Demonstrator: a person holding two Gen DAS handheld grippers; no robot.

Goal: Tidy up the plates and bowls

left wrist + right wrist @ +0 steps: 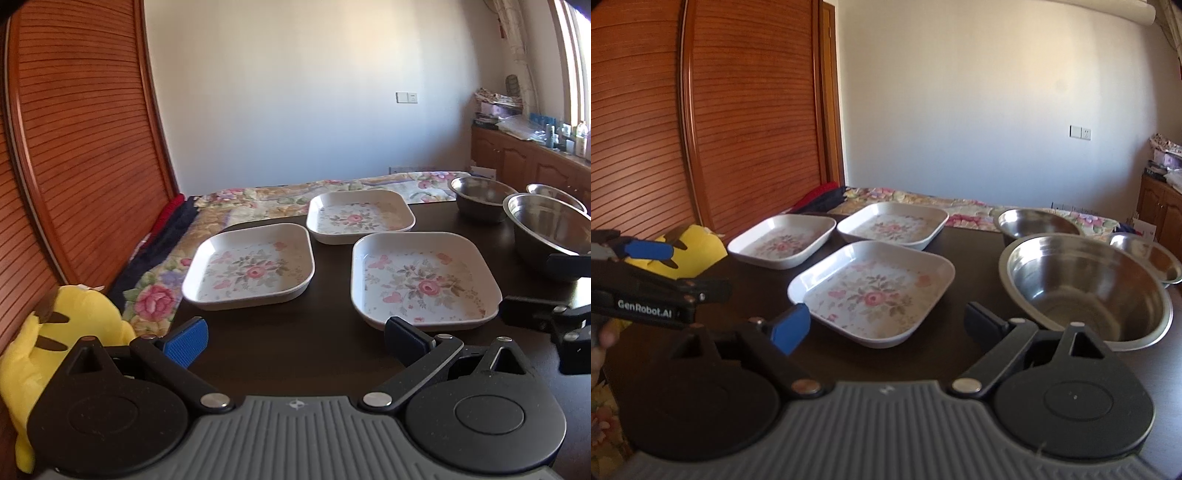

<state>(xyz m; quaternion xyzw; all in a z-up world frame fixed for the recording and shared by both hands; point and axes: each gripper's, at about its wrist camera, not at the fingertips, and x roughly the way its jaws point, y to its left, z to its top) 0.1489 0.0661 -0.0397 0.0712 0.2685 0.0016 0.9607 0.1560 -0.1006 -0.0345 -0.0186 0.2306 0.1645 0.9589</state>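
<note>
Three square white floral plates lie on the dark table: a near right plate (423, 278) (873, 291), a left plate (251, 266) (783, 242) and a far plate (360, 216) (894, 225). Three steel bowls stand to the right: a large near bowl (550, 229) (1086, 288), a far bowl (480, 197) (1038, 223) and a small bowl (1145, 256). My left gripper (295, 341) is open and empty, just short of the near right plate. My right gripper (886, 326) is open and empty, between that plate and the large bowl.
A yellow plush toy (55, 339) sits at the table's left edge. A floral bedspread (258, 201) lies beyond the table. A wooden slatted wardrobe (74, 147) stands on the left. Cabinets (524, 158) with clutter line the right wall.
</note>
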